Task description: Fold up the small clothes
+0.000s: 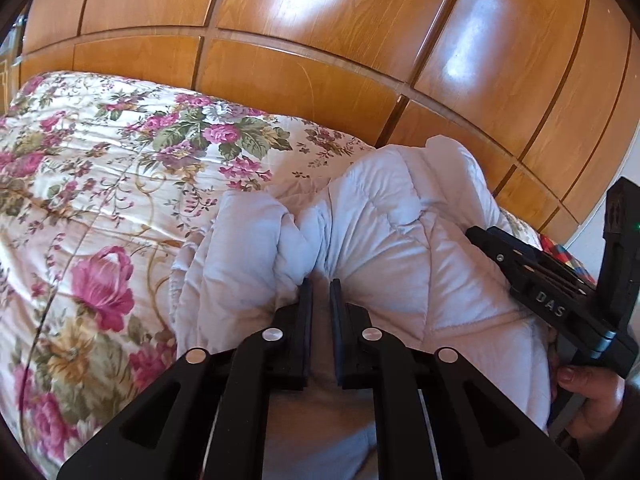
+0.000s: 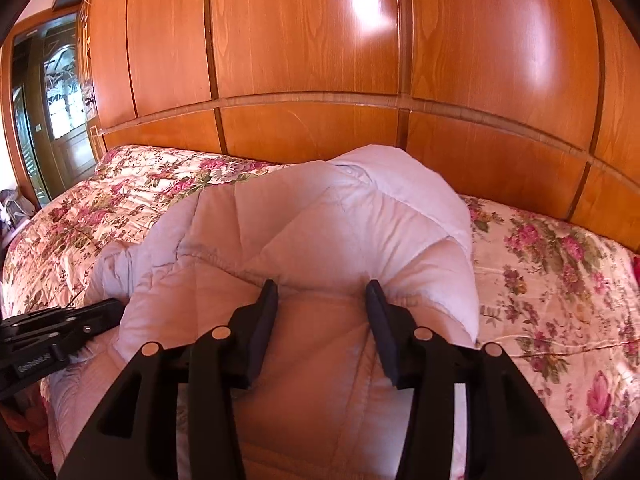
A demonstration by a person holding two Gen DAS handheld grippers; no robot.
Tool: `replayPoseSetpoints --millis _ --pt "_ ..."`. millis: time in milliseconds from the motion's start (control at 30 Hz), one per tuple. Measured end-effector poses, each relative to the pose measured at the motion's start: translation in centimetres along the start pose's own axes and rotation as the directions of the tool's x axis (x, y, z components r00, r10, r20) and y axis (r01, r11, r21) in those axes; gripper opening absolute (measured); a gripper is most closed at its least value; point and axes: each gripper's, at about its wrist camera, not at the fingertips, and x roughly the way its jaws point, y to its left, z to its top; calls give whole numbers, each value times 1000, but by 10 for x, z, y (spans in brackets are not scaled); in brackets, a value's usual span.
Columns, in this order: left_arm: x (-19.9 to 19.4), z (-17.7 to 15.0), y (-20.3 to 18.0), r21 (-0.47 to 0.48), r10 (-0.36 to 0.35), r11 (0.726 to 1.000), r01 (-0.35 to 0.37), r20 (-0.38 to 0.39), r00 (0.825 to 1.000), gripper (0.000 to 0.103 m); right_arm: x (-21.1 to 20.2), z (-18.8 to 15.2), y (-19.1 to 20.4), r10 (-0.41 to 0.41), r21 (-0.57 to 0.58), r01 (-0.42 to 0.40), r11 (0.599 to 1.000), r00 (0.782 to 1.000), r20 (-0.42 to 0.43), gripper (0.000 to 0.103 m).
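A white quilted padded garment [image 1: 400, 236] lies bunched on the floral bedspread [image 1: 100, 184]. My left gripper [image 1: 321, 286] is shut on a fold of it, jaws nearly together with cloth pinched between them. In the right wrist view the same garment [image 2: 312, 220] humps up in front of my right gripper [image 2: 322, 288], whose jaws stand wide apart, pressed against the cloth without pinching it. The right gripper's body [image 1: 552, 300] shows at the right of the left wrist view, held by a hand. The left gripper's body [image 2: 56, 332] shows at the left of the right wrist view.
A glossy wooden panelled wardrobe [image 2: 304, 60] rises right behind the bed. The floral bedspread [image 2: 560, 272] stretches left and right of the garment. A doorway with a glass door [image 2: 60, 92] is at the far left. A checked cloth [image 1: 560, 252] peeks out at the right.
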Motion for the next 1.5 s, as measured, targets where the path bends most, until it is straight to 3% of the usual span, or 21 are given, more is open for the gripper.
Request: replayPoseSetpoints --millis 67,133,300,633,700,733,767,800,967,1233,1500 --pt "-10 -4 0 -10 2 1000 -2 15 1000 8 -11 1 2 1 8 -1 1000 1000 3 52" --pt "-16 -9 -1 -7 10 1000 -10 20 1000 8 -25 1 3 1 18 -1 1000 1000 20 68" --pt "-30 -14 -5 32 35 999 -36 30 999 8 -50 -9 6 -34 -19 35 999 999 25 69" --pt "-45 -23 -9 76 64 995 -67 43 997 9 -80 -23 -2 -117 -20 118 993 993 29 89" --pt "-52 -24 -12 111 87 989 -93 61 994 21 -84 -26 -4 -112 -8 112 994 993 25 91" --pt "-55 -25 -12 120 99 987 -107 71 993 41 -84 -26 -5 -110 -4 110 994 994 23 91" --pt "-58 -26 -12 117 117 985 -126 78 990 68 -85 -27 -6 -109 0 109 994 994 20 91" --pt "-60 -27 -9 102 125 986 -133 81 989 73 -85 -29 -7 -105 6 105 994 994 14 91" --pt "-59 -30 12 -14 47 999 -46 35 998 74 -86 -32 -7 -90 13 90 996 996 -2 94" --pt "-55 -38 13 -51 -16 999 15 -15 1000 74 -89 -39 -8 -73 26 74 997 997 -20 99" --pt "-47 -51 28 -130 -111 986 101 -73 991 74 -87 -70 -44 65 237 -37 971 992 -112 100"
